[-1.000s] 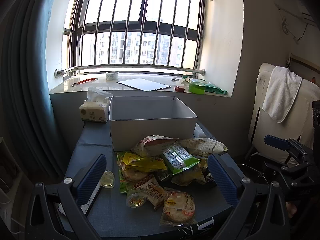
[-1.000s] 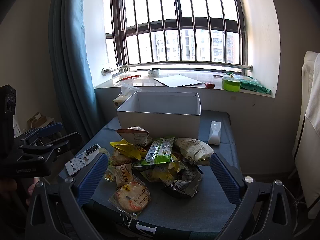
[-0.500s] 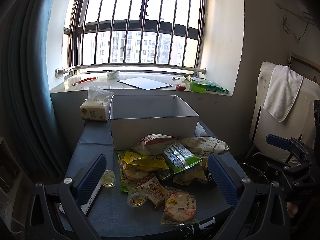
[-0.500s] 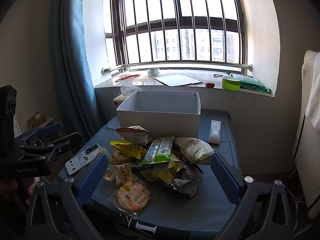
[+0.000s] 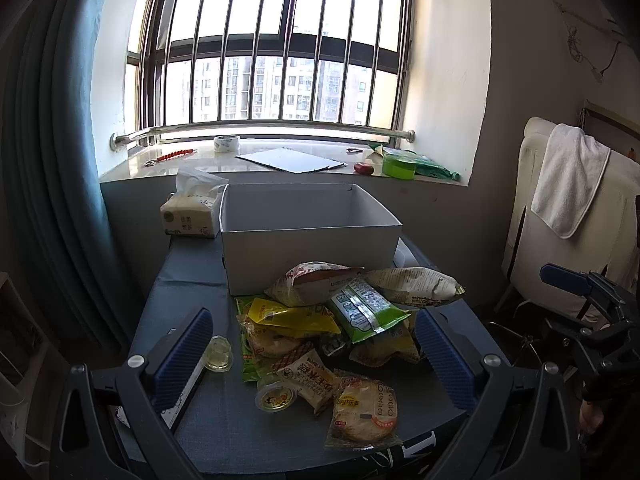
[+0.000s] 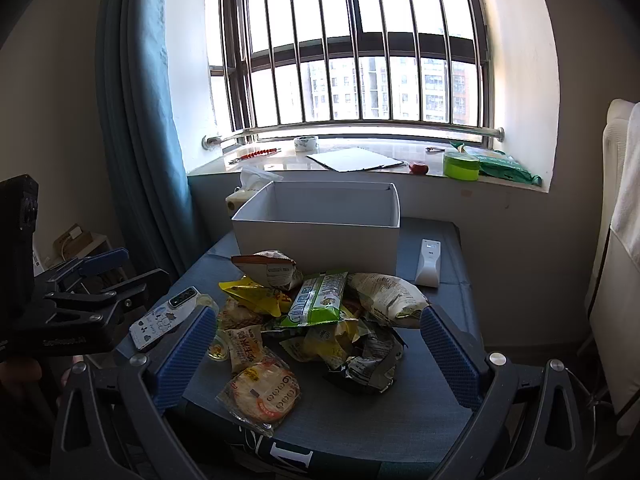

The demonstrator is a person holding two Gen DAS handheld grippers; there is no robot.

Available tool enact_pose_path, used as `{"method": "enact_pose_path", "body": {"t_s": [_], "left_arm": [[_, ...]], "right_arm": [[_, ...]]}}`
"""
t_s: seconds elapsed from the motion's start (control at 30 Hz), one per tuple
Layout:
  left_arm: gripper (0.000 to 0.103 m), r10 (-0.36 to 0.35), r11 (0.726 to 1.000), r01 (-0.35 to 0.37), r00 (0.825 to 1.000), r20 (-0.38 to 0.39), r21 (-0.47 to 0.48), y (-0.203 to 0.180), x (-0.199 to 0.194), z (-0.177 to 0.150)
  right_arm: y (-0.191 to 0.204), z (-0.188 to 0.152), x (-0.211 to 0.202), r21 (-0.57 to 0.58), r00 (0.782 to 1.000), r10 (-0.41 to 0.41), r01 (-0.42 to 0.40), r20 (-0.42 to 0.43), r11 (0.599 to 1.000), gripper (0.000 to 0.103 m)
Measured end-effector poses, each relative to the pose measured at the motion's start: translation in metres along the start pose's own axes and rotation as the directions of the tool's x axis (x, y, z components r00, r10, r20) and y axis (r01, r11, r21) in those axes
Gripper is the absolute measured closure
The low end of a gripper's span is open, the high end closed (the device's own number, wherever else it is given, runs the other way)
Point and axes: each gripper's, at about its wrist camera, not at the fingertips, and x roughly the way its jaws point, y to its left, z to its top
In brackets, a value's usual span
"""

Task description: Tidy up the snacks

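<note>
- Facing the table (image 5: 188,280) from its near edge, both grippers hover short of the heap, so the step in hand looks like choosing a first packet.
- Standing at centre frame, the white box (image 5: 308,256) is open-topped, with no snacks visible inside; it is the likely home for the snacks, so each packet should be lifted clear of its near wall.
- Filling the lower middle of both views, the snack pile (image 5: 332,328) overlaps heavily; taking top packets first should keep the rest from dragging.
- Spread wide and holding nothing, the left gripper (image 5: 312,356) frames the pile; the right gripper (image 6: 318,354) is likewise released and empty.
- Lying uppermost at centre, the green packet (image 6: 320,296) is a good first pick, pinched at its flat edge.
- Sitting alone at lower centre, the round cracker pack (image 5: 366,408) is easy to reach but brittle, so a light squeeze suits it.
- Resting at lower left, the small jelly cup (image 5: 218,354) sits just beside the left finger; best left until last.
</note>
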Motion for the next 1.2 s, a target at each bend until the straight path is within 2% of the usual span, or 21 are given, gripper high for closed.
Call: {"method": "enact_pose_path", "body": {"t_s": [0.2,0.27,0.37,0.47,0.53,0.77,0.83,0.87,0.9,1.0,1.1,1.2], "left_arm": [[0.000,0.035,0.998,-0.033,0.999,-0.032,0.054,0.004,0.039,-0.004],[0.000,0.033,0.997,-0.029,0.999,-0.039,0.076,0.007,0.062,-0.005],[0.000,0.053,0.993,-0.042,0.994,-0.100,0.108,0.011,0.104,-0.009],[0.000,0.034,0.987,-0.015,0.992,-0.122,0.159,0.009,0.138,-0.013],[0.000,0.059,0.980,-0.031,0.989,-0.137,0.197,0.007,0.161,-0.015],[0.002,0.089,0.976,-0.050,0.980,-0.177,0.212,0.005,0.210,-0.003],[0.023,0.073,0.977,-0.032,0.979,-0.190,0.212,0.005,0.214,-0.001],[0.050,0.058,0.979,-0.015,0.977,-0.207,0.204,0.006,0.215,0.000],[0.056,0.051,0.982,-0.009,0.974,-0.220,0.189,0.007,0.215,0.001],[0.062,0.033,0.987,-0.001,0.979,-0.199,0.162,0.011,0.205,0.003],[0.063,0.009,0.991,0.012,0.987,-0.161,0.135,0.017,0.185,0.009],[0.063,-0.060,0.995,0.068,0.992,-0.108,0.069,0.028,0.153,0.019]], "right_arm": [[-0.002,-0.002,0.003,0.003,1.000,-0.001,0.001,-0.008,1.000,0.000],[-0.004,-0.004,0.004,0.011,1.000,-0.002,0.002,-0.012,1.000,0.000],[-0.006,-0.007,0.010,0.024,1.000,0.000,0.001,-0.026,1.000,0.000],[-0.008,-0.010,0.015,0.029,0.999,-0.002,0.003,-0.039,1.000,0.000],[-0.009,-0.013,0.020,0.036,0.999,0.000,0.002,-0.051,0.999,0.000],[-0.019,-0.019,0.037,0.061,0.996,-0.003,0.008,-0.093,0.998,0.000],[-0.023,-0.021,0.042,0.077,0.994,-0.002,0.010,-0.105,0.997,0.000],[-0.025,-0.022,0.044,0.083,0.994,-0.002,0.011,-0.111,0.996,0.000],[-0.027,-0.023,0.046,0.088,0.994,-0.003,0.013,-0.114,0.996,0.000],[-0.034,-0.025,0.051,0.097,0.992,-0.012,0.024,-0.122,0.995,0.000],[-0.043,-0.025,0.057,0.102,0.991,-0.019,0.033,-0.130,0.994,0.000],[-0.055,-0.019,0.067,0.090,0.989,-0.045,0.058,-0.138,0.994,0.000]]}}
